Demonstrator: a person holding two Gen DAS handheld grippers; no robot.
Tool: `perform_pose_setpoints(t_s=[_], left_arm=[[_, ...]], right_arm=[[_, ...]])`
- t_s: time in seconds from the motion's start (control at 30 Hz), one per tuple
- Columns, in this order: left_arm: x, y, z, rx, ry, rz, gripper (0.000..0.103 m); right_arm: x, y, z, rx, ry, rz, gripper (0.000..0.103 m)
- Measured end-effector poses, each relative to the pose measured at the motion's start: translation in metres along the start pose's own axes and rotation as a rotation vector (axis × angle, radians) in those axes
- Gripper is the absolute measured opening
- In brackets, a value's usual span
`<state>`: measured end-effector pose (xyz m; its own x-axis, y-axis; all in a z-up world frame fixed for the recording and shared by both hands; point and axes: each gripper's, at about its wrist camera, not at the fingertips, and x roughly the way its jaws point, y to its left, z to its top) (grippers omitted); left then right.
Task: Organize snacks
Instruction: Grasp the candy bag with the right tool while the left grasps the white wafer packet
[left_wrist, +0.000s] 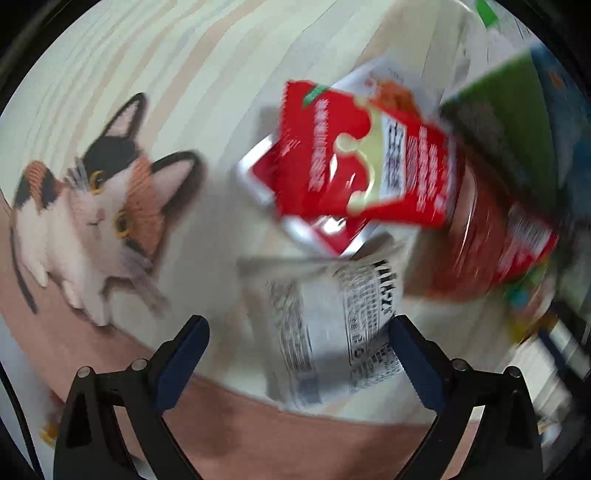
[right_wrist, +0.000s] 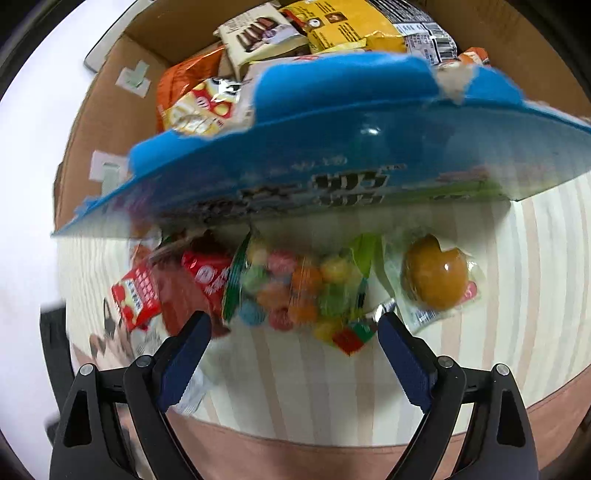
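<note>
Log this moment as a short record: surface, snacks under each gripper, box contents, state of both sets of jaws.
surface: striped mat with a calico cat picture
under left gripper: white printed packet, red snack packet overlapping beyond it
under right gripper: clear bag of coloured candies, wrapped brown bun to its side
cardboard box: holds several snack packs, blue box in front
jaws: both open, gripping nothing

1 cardboard box (right_wrist: 110, 122), 1 blue box (right_wrist: 369, 147), 1 candy bag (right_wrist: 295, 291), 1 jelly cup (right_wrist: 436, 273)
</note>
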<state>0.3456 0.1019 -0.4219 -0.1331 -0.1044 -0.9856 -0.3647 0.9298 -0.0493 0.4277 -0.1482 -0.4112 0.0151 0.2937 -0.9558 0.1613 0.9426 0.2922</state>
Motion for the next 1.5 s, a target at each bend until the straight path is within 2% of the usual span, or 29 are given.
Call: perform_pose_setpoints(t_s=[0.13,0.27,0.33,0.37,0.4,0.43,0.5,0.53,0.63,0.77,0.9,0.97,1.07,1.23,1.3,1.37,1.5], left_arm=[[0.000,0.004,-0.004,0.039,-0.010,0.031,0.100],[-0.001,-0.009,0.009,0.061,-0.020,0.046,0.099],[-0.001,-0.027,0.023,0.084,-0.024,0.044,0.087],[0.000,-0.034,0.024,0.096,-0.024,0.043,0.077],[-0.002,-0.041,0.024,0.113,-0.032,0.046,0.072],[-0.005,-0.051,0.021,0.135,-0.042,0.059,0.071],[-0.005,-0.067,0.015,0.167,-0.049,0.063,0.070],[-0.005,-0.071,0.011,0.176,-0.048,0.062,0.070],[-0.003,-0.083,-0.003,0.223,-0.046,0.070,0.069],[0.003,-0.101,-0.029,0.281,-0.040,0.089,0.068],[0.012,-0.124,-0.042,0.343,-0.042,0.121,0.072],[0.016,-0.132,-0.040,0.345,-0.057,0.145,0.073],[0.019,-0.140,-0.033,0.332,-0.047,0.129,0.073],[0.014,-0.123,-0.027,0.334,-0.043,0.119,0.072],[0.014,-0.108,-0.036,0.336,-0.045,0.112,0.070],[0.006,-0.100,-0.051,0.339,-0.053,0.117,0.070],[-0.003,-0.092,-0.063,0.354,-0.081,0.108,0.070]], right_arm=[[0.015,0.007,0.007,0.035,0.003,-0.028,0.094],[0.029,0.018,0.012,0.038,-0.003,-0.110,0.093],[0.034,0.024,0.012,0.032,0.008,-0.139,0.088],[0.036,0.026,0.012,0.022,0.016,-0.146,0.082],[0.038,0.029,0.011,0.000,0.024,-0.152,0.079],[0.038,0.031,0.009,-0.026,0.025,-0.166,0.073],[0.038,0.033,-0.001,-0.096,0.035,-0.189,0.071],[0.037,0.032,-0.007,-0.123,0.037,-0.200,0.065],[0.035,0.027,-0.031,-0.207,0.078,-0.194,0.063],[0.033,0.009,-0.061,-0.227,0.129,-0.164,0.062],[0.033,-0.004,-0.074,-0.203,0.152,-0.140,0.065],[0.035,-0.003,-0.072,-0.185,0.154,-0.134,0.070],[0.036,-0.005,-0.064,-0.163,0.165,-0.153,0.078],[0.040,0.005,-0.064,-0.139,0.143,-0.174,0.078],[0.037,0.000,-0.062,-0.110,0.134,-0.165,0.075],[0.021,-0.021,-0.058,-0.101,0.124,-0.170,0.064],[0.010,-0.026,-0.050,-0.110,0.112,-0.156,0.061]])
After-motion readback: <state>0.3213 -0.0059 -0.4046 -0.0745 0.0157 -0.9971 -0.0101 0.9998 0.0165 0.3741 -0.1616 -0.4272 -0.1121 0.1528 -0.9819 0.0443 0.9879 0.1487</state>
